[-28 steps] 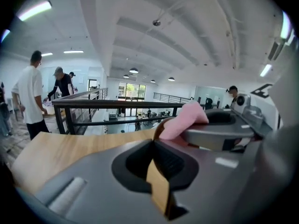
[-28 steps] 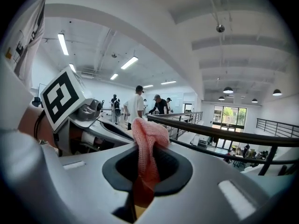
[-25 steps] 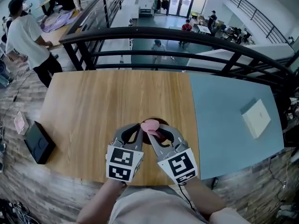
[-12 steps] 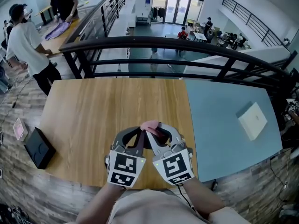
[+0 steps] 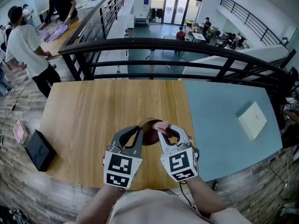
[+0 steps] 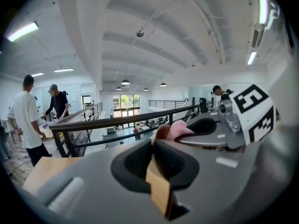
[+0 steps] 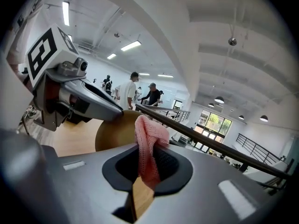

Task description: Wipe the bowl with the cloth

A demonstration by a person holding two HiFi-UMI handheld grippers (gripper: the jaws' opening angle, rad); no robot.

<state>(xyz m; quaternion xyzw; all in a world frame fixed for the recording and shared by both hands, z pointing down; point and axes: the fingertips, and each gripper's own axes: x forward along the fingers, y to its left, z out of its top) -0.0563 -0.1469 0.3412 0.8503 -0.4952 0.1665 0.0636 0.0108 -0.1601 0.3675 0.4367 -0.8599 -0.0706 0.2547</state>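
A dark brown bowl (image 5: 149,137) hangs just above the wooden table (image 5: 88,111), between my two grippers. My left gripper (image 5: 141,131) grips its rim (image 6: 161,131); its jaws have just been opening a little, and the rim is still between them. My right gripper (image 5: 163,129) is shut on a bunched pink cloth (image 5: 161,124), which lies at the bowl's right edge. In the right gripper view the cloth (image 7: 148,139) sticks up from the jaws beside the tan-brown bowl (image 7: 114,132). The left gripper (image 7: 122,115) reaches to the bowl's top edge.
A black box (image 5: 39,144) and a small pink item (image 5: 18,132) lie at the table's left edge. A white box (image 5: 252,119) rests on the blue-grey table (image 5: 219,125) to the right. A black railing (image 5: 177,48) runs along the far edge. People (image 5: 25,43) stand beyond, at the left.
My right gripper has carried the pink cloth to the right, from the bowl's middle to its right edge. More of the bowl's inside shows now. The left gripper has risen a little.
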